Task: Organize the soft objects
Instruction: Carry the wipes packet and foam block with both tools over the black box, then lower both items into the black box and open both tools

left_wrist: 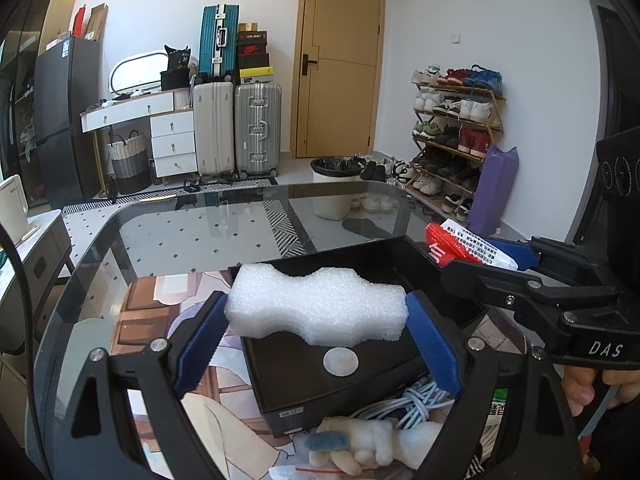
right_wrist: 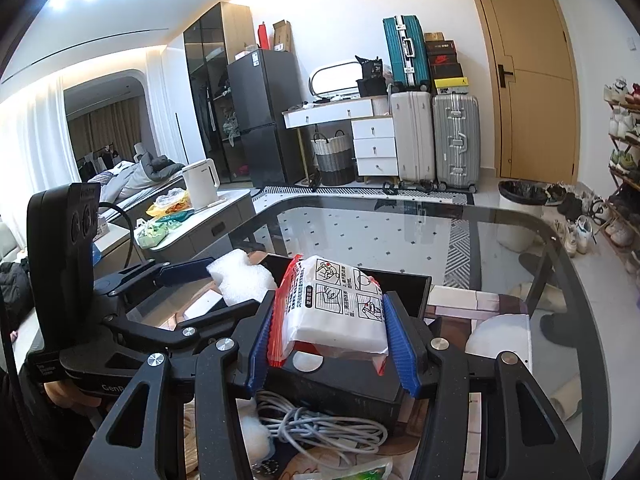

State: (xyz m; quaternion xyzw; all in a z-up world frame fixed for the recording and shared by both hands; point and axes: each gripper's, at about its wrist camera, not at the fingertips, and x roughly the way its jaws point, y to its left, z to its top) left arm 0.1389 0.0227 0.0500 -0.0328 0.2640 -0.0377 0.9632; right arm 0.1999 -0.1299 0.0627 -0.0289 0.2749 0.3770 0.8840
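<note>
A wavy white foam block (left_wrist: pixel 318 306) hangs over the open black box (left_wrist: pixel 360 360), with my left gripper (left_wrist: pixel 318 320) shut on its two ends. My right gripper (right_wrist: pixel 328 328) is shut on a white packet with red edges and printed pictures (right_wrist: pixel 340 308), held above the same black box (right_wrist: pixel 340 384). In the left wrist view that packet (left_wrist: pixel 468 246) and the right gripper's arm show at the right, beyond the box. The right wrist view shows the foam block (right_wrist: pixel 240 276) at the left between the left gripper's blue pads.
A coiled grey cable (right_wrist: pixel 320 428), a small white plush toy (left_wrist: pixel 368 444) and a green-printed bag (right_wrist: pixel 368 474) lie near the table's front edge. The box sits on a picture mat (left_wrist: pixel 160 320) on the glass table (left_wrist: pixel 200 232). A person's hand (left_wrist: pixel 580 388) holds the right gripper.
</note>
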